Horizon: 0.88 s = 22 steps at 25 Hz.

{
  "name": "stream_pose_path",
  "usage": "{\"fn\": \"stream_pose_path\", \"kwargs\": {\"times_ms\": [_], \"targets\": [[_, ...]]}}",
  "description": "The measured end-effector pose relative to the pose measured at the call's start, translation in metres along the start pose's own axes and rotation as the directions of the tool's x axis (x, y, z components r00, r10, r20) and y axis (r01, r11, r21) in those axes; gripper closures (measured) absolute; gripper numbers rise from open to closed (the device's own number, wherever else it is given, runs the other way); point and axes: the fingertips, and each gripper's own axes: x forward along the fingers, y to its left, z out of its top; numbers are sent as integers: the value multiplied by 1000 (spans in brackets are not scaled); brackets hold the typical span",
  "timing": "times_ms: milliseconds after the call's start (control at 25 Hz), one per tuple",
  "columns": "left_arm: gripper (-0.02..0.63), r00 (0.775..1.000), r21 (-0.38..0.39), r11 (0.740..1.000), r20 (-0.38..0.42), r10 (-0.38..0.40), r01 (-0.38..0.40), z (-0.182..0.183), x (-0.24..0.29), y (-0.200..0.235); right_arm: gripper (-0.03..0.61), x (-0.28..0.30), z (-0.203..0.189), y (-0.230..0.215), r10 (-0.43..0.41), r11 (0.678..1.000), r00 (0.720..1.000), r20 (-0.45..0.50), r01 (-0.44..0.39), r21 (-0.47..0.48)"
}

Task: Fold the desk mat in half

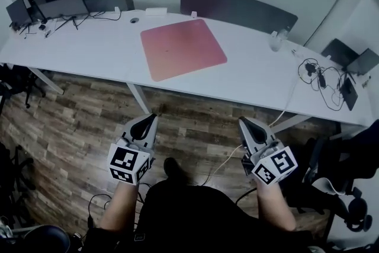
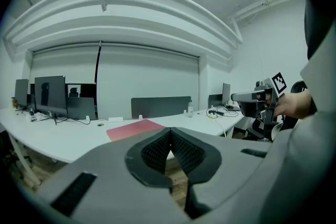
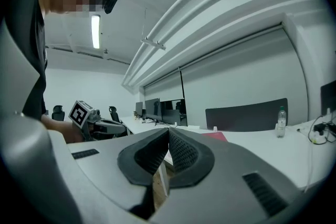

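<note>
A red desk mat (image 1: 182, 47) lies flat and unfolded on the long white desk (image 1: 89, 53), near its back edge; it shows as a thin red strip (image 2: 135, 128) in the left gripper view and a sliver (image 3: 215, 136) in the right gripper view. Both grippers hang over the wooden floor, well short of the desk. My left gripper (image 1: 151, 117) is shut and holds nothing. My right gripper (image 1: 241, 121) is shut and holds nothing as well. Each gripper shows in the other's view: the right gripper (image 2: 234, 95), the left gripper (image 3: 127, 131).
Monitors (image 1: 59, 7) and cables sit at the desk's left end. A dark divider panel (image 1: 237, 9) stands behind the desk, a clear bottle (image 1: 275, 40) to the mat's right, and a tangle of cables and devices (image 1: 325, 77) at the right end. Desk legs (image 1: 140, 98) stand beneath.
</note>
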Motion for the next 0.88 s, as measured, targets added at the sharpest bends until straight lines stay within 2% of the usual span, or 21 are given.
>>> {"fn": "stream_pose_path", "kwargs": {"times_ms": [240, 520, 680, 880], "targets": [[611, 1000, -13, 1000, -16, 10, -10, 0, 27, 74, 577, 88, 6, 4, 39, 999, 999, -30, -38, 7], [611, 998, -32, 998, -7, 60, -61, 2, 22, 150, 577, 173, 26, 29, 107, 994, 994, -20, -108, -31], [611, 994, -51, 993, 24, 105, -104, 5, 7, 173, 577, 195, 26, 47, 153, 986, 986, -67, -157, -62], [611, 988, -50, 989, 67, 140, -137, 14, -1, 188, 577, 216, 43, 49, 137, 984, 988, -68, -144, -109]]}}
